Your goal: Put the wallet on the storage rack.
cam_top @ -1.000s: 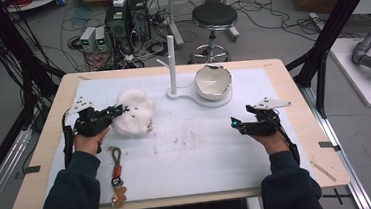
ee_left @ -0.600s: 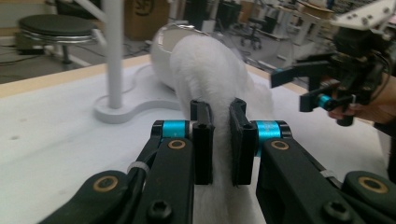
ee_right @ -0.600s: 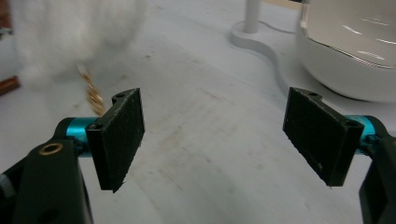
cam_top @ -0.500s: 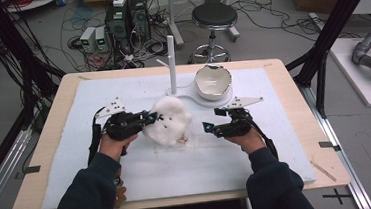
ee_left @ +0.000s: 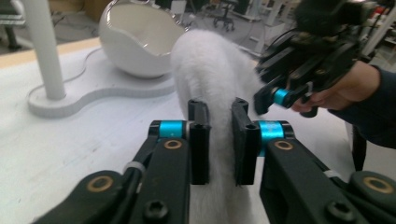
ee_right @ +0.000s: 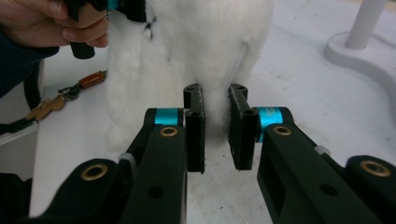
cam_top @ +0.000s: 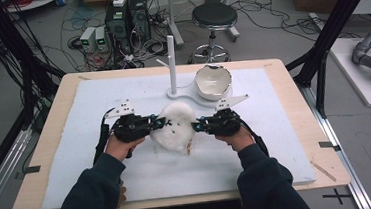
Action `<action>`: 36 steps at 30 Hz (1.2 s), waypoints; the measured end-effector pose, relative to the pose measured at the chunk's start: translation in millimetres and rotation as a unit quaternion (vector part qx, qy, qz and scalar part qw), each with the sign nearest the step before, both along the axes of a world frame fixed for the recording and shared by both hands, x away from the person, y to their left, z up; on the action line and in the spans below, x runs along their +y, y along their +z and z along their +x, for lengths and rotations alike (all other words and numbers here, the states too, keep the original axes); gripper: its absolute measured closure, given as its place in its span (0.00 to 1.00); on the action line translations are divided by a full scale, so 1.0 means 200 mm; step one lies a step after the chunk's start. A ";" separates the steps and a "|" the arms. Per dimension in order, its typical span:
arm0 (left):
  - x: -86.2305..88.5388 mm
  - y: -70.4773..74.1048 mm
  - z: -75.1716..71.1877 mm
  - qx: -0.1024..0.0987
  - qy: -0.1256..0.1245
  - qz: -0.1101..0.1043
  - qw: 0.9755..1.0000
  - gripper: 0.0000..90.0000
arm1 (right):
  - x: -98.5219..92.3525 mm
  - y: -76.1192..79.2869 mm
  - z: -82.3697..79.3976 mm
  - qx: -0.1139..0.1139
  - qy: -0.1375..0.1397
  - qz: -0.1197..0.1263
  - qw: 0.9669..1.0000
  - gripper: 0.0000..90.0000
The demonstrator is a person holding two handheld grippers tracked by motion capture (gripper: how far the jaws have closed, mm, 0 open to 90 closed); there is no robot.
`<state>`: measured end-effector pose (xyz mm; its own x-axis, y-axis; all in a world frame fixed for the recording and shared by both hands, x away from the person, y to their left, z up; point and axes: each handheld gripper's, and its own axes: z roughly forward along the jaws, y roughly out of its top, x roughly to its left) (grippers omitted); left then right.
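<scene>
Fluffy white fabric — soft, bunched (a rounded heap) — is pinched from both sides by left tongs and right tongs above the table.

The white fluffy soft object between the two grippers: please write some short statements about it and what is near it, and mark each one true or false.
1. The left gripper has its jaws closed on the white fluffy soft object. True.
2. The right gripper is far from that object, at the table edge. False: its jaws pinch the fluffy object's other side.
3. The fluffy object sits inside the white egg-shaped bowl. False: the bowl is behind it, on the white flat base, and looks empty.
4. A white upright post stands on the same base as the bowl. True.
5. A strap with brown and metal clip parts lies on the white table mat. True.
</scene>
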<state>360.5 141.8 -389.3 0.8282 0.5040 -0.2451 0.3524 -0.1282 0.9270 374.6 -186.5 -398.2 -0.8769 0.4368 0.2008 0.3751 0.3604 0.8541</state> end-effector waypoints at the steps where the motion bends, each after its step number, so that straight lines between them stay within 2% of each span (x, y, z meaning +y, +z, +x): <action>1: 0.00 0.00 0.00 0.007 0.010 0.008 1.000 0.81 | 0.00 0.01 -0.01 -0.011 -0.001 -0.002 1.000 0.90; 4: 0.01 -0.04 0.03 0.053 0.024 0.025 0.998 0.56 | -0.03 0.03 -0.02 -0.038 -0.006 -0.001 0.999 0.91; 5: 0.01 -0.04 0.03 0.053 0.024 0.025 0.998 0.51 | -0.03 0.03 -0.02 -0.038 -0.006 -0.001 0.999 0.91; 6: 0.01 -0.05 0.05 0.063 0.026 0.039 0.997 0.51 | -0.05 0.05 -0.02 -0.045 -0.009 0.007 0.999 0.91; 8: 0.00 -0.06 0.05 0.062 0.025 0.046 0.997 0.53 | -0.05 0.05 -0.02 -0.044 -0.010 0.011 0.999 0.91; 9: 0.00 -0.06 0.05 0.046 0.034 0.069 0.996 0.70 | -0.07 0.06 -0.02 -0.046 -0.013 0.019 0.999 0.91; 10: -0.01 -0.06 0.04 0.033 0.036 0.078 0.996 0.84 | -0.07 0.06 -0.02 -0.046 -0.013 0.021 0.999 0.91; 11: -0.01 -0.06 0.04 0.033 0.036 0.078 0.996 0.90 | -0.07 0.06 -0.02 -0.046 -0.013 0.021 0.999 0.91; 12: 0.00 -0.05 0.04 0.015 0.035 0.074 0.997 0.99 | -0.08 0.06 -0.02 -0.044 -0.013 0.023 0.999 0.91; 14: 0.01 -0.04 0.04 0.004 0.031 0.064 0.997 1.00 | -0.09 0.06 -0.02 -0.043 -0.008 0.026 0.999 0.91; 16: 0.01 -0.04 0.03 0.003 0.030 0.060 0.998 1.00 | -0.08 0.06 -0.02 -0.045 -0.004 0.029 0.999 0.91; 19: 0.02 -0.03 0.03 0.006 0.044 0.057 0.997 0.99 | -0.08 0.07 -0.03 -0.056 -0.005 0.025 0.998 0.91; 22: 0.03 -0.03 0.04 0.010 0.052 0.051 0.997 0.83 | -0.08 0.08 -0.03 -0.068 -0.015 0.010 0.998 0.92; 23: 0.06 -0.02 0.04 0.011 0.064 0.045 0.997 0.79 | -0.09 0.09 -0.04 -0.078 -0.020 0.005 0.997 0.92; 24: 0.06 -0.02 0.04 0.011 0.064 0.045 0.997 0.79 | -0.09 0.10 -0.04 -0.089 -0.027 0.000 0.996 0.92; 25: 0.09 -0.02 0.03 0.009 0.079 0.044 0.996 0.74 | -0.10 0.12 -0.04 -0.102 -0.032 -0.005 0.994 0.92; 26: 0.09 -0.02 0.03 0.009 0.079 0.044 0.996 0.68 | -0.10 0.12 -0.04 -0.102 -0.032 -0.005 0.994 0.92; 27: 0.13 -0.02 0.03 0.013 0.095 0.048 0.994 0.62 | -0.12 0.15 -0.04 -0.132 -0.039 -0.017 0.990 0.92; 28: 0.15 -0.02 0.03 0.016 0.103 0.045 0.994 0.56 | -0.13 0.17 -0.03 -0.147 -0.044 -0.022 0.988 0.92; 32: 0.24 -0.03 0.01 0.002 0.136 0.051 0.989 0.39 | -0.17 0.24 0.01 -0.177 -0.052 -0.041 0.982 0.92; 34: 0.30 -0.02 0.00 0.007 0.160 0.065 0.985 0.30 | -0.19 0.28 0.05 -0.197 -0.050 -0.057 0.978 0.92; 35: 0.32 -0.02 0.00 0.008 0.164 0.060 0.985 0.24 | -0.20 0.31 0.07 -0.210 -0.047 -0.066 0.974 0.92; 36: 0.35 -0.03 -0.01 0.005 0.173 0.049 0.984 0.23 | -0.20 0.33 0.09 -0.215 -0.046 -0.069 0.973 0.92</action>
